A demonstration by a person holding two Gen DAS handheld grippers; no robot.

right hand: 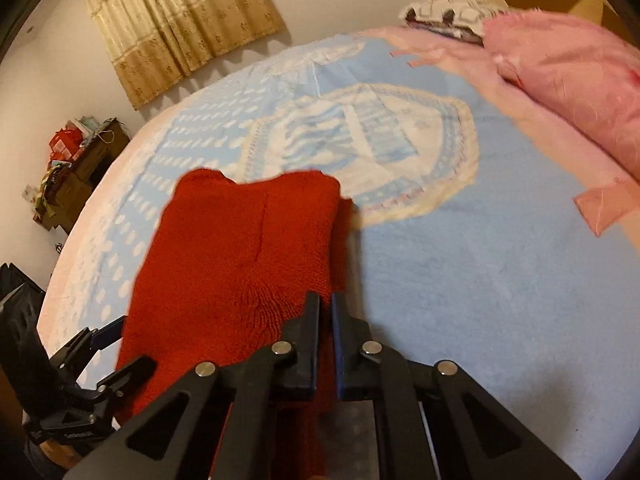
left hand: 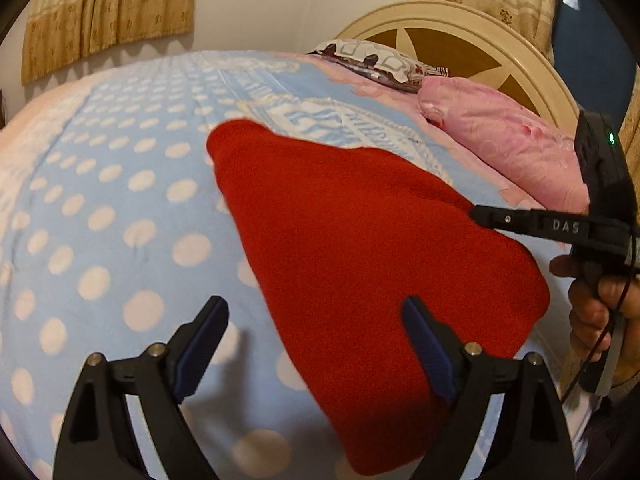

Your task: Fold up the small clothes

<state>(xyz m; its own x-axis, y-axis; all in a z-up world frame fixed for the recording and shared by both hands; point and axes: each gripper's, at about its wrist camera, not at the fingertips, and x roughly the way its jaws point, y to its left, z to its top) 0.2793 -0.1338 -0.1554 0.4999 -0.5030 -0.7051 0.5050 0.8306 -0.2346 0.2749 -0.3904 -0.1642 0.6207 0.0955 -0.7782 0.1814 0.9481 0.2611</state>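
A red knitted garment [left hand: 360,240] lies folded flat on the blue polka-dot blanket [left hand: 100,200]. My left gripper [left hand: 316,320] stands open just above it, one finger over the blanket and the other over the red cloth, with the garment's near left edge between them. In the right wrist view the same garment [right hand: 240,248] stretches away from my right gripper [right hand: 326,316], whose jaws are shut on its near right edge, red cloth showing in the slit between them. My right gripper [left hand: 476,214], held by a hand [left hand: 600,300], meets the garment's right edge. My left gripper [right hand: 120,348] shows at the lower left.
A pink pillow [left hand: 508,140] and a patterned pillow [left hand: 372,60] lie at the head of the bed by the round headboard [left hand: 460,36]. Curtains [right hand: 180,20] hang on the far wall. A cluttered desk [right hand: 72,168] stands beyond the bed's left side. Open blanket [right hand: 480,280] lies right of the garment.
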